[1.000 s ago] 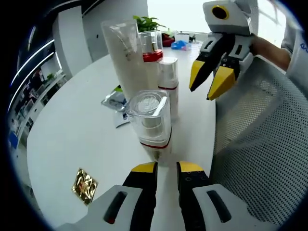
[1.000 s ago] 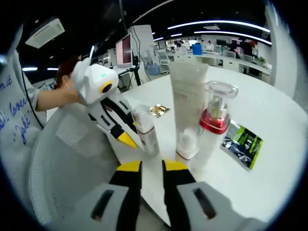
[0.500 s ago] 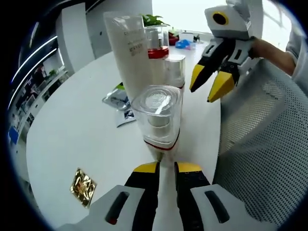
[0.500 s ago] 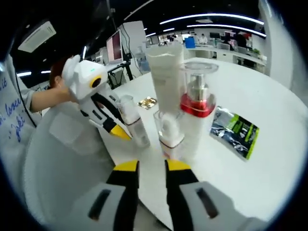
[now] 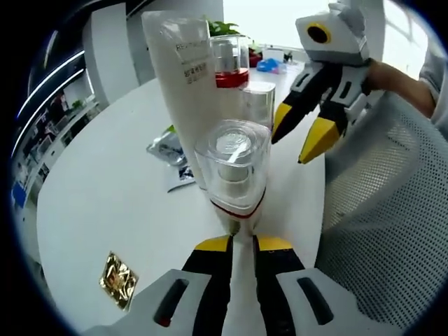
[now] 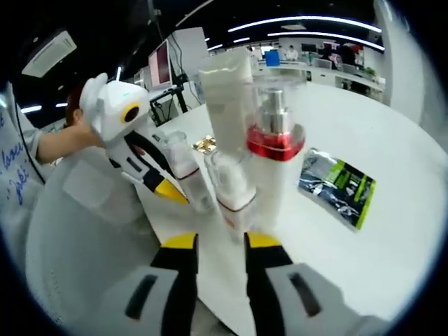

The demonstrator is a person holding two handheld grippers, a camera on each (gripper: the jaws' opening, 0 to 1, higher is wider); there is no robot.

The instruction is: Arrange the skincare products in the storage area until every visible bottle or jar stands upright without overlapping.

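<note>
A: Starting at the left gripper [image 5: 241,243] — what is it doing?

B: Its yellow tips are sitting almost together with nothing between them, just short of the base of the clear-capped pump bottle [image 5: 236,175]. Compared with a second ago that bottle is looming larger and nearer, so the hand has been easing in behind it.

A: And the right gripper [image 6: 215,240]?

B: Its jaws are standing a little apart, gripping nothing, pointing at the foot of the red-collared pump bottle [image 6: 274,164]. That bottle and the small red-banded bottle [image 6: 229,189] are now lying dead ahead where before they sat off to the side — it too has been closing in.

A: What is that meaning for the task?

B: All four products, including the tall white tube [image 5: 183,84], are standing upright in a tight row on the white round table [image 5: 98,182]. They are looking crowded, so I'd judge spacing is the remaining work, not righting.

A: Anything in the way?

B: A green-and-black sachet [image 6: 336,185] is lying flat beside the row, a gold foil packet [image 5: 117,278] is resting well apart, and a mesh chair back [image 5: 381,210] is pressing against the table edge — tight room for either hand.
</note>
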